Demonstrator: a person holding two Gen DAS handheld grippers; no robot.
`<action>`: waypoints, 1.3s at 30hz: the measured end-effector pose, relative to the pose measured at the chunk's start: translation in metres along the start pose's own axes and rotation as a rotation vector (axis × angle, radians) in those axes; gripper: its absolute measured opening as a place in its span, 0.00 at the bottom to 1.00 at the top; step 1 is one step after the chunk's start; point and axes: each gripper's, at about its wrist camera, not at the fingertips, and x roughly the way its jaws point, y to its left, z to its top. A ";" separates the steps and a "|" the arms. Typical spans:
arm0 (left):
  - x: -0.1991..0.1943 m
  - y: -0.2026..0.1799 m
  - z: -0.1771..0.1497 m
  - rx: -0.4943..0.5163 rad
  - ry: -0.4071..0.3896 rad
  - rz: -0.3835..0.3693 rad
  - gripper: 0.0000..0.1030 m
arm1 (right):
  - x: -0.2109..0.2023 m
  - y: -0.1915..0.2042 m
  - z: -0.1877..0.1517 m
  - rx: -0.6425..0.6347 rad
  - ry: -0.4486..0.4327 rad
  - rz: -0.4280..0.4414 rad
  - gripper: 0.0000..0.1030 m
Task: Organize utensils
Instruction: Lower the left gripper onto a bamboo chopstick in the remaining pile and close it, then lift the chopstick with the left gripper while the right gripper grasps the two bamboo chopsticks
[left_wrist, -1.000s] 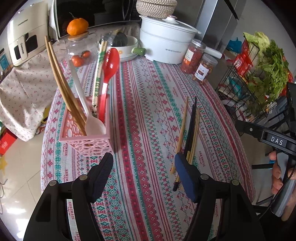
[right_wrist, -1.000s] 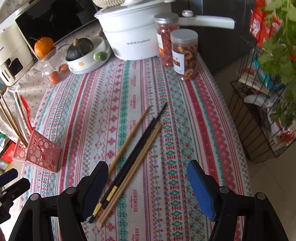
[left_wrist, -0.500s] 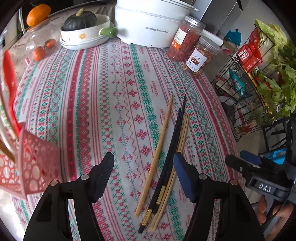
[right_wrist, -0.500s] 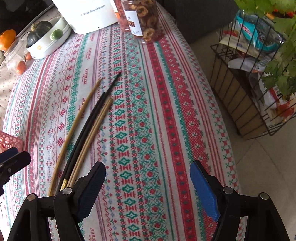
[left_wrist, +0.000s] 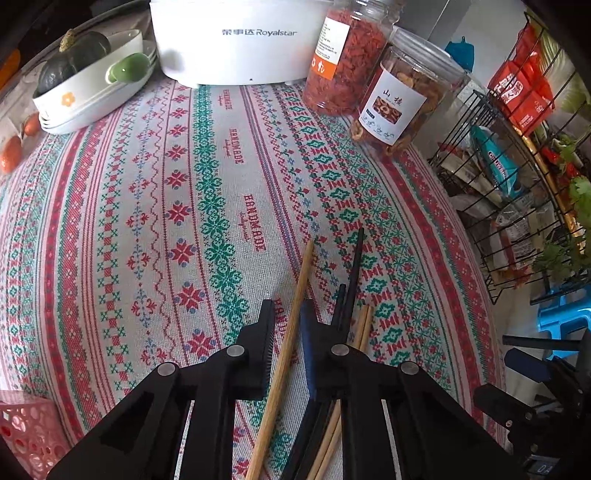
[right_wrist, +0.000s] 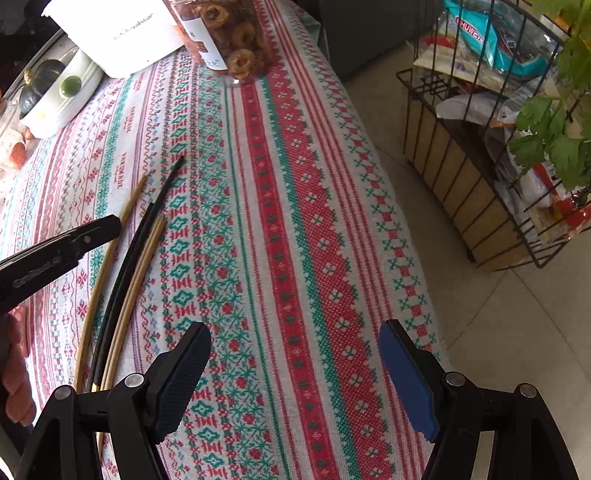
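Note:
Several chopsticks lie side by side on the patterned tablecloth (left_wrist: 207, 206). My left gripper (left_wrist: 288, 325) is low over them, its jaws narrowed on either side of a single light wooden chopstick (left_wrist: 295, 306); I cannot tell if they grip it. Black chopsticks (left_wrist: 352, 273) and a wooden pair (left_wrist: 364, 325) lie just right of its right finger. In the right wrist view the same wooden chopstick (right_wrist: 129, 206), black chopsticks (right_wrist: 155, 203) and the left gripper's finger (right_wrist: 62, 247) show at left. My right gripper (right_wrist: 295, 369) is wide open and empty above the cloth.
A pink utensil basket (left_wrist: 26, 432) shows at the bottom left corner. A white cooker (left_wrist: 240, 40), two snack jars (left_wrist: 402, 99), and a bowl with a squash (left_wrist: 85, 81) stand at the back. A wire rack (right_wrist: 491, 155) with groceries stands right of the table edge.
My left gripper has dropped down and forward onto the chopsticks and its jaws have narrowed around the single wooden one. My right gripper has shifted right toward the table edge, still open.

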 end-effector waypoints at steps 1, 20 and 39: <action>0.002 -0.001 0.002 0.004 -0.001 0.010 0.09 | 0.000 0.000 0.000 0.000 0.002 0.000 0.77; -0.154 0.045 -0.089 0.055 -0.162 0.007 0.05 | 0.023 0.045 0.011 -0.010 0.036 0.068 0.76; -0.223 0.100 -0.143 -0.024 -0.247 -0.100 0.05 | 0.051 0.116 0.020 -0.132 0.023 -0.046 0.33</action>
